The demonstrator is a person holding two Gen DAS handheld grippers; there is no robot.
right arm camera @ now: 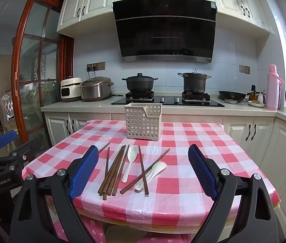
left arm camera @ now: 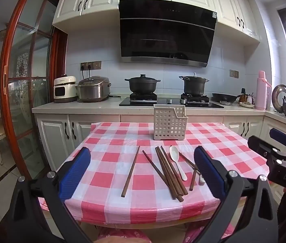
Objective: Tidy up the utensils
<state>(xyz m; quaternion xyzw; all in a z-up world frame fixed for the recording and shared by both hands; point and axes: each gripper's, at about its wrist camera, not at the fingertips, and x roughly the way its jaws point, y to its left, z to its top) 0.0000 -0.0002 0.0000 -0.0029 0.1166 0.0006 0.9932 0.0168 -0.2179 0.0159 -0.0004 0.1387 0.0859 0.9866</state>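
Several brown wooden chopsticks (left arm camera: 170, 172) (right arm camera: 114, 170) lie loose on the red-and-white checked table (left arm camera: 112, 178) (right arm camera: 183, 182). Two white spoons lie among them: one (left arm camera: 177, 163) (right arm camera: 129, 162) beside the bundle, the other (right arm camera: 153, 174) under two crossed chopsticks, mostly hidden in the left wrist view (left arm camera: 201, 179). A white perforated holder (left arm camera: 169, 122) (right arm camera: 143, 121) stands upright at the table's far side. My left gripper (left arm camera: 143, 174) is open and empty above the near table edge. My right gripper (right arm camera: 143, 174) is open and empty, held the same way.
Behind the table runs a counter (left arm camera: 102, 108) with a rice cooker (left arm camera: 93, 89), two black pots (left arm camera: 142, 84) on a stove, a wok (right arm camera: 232, 96) and a pink flask (right arm camera: 272, 87). A glass door with a red frame (left arm camera: 21, 81) stands at the left.
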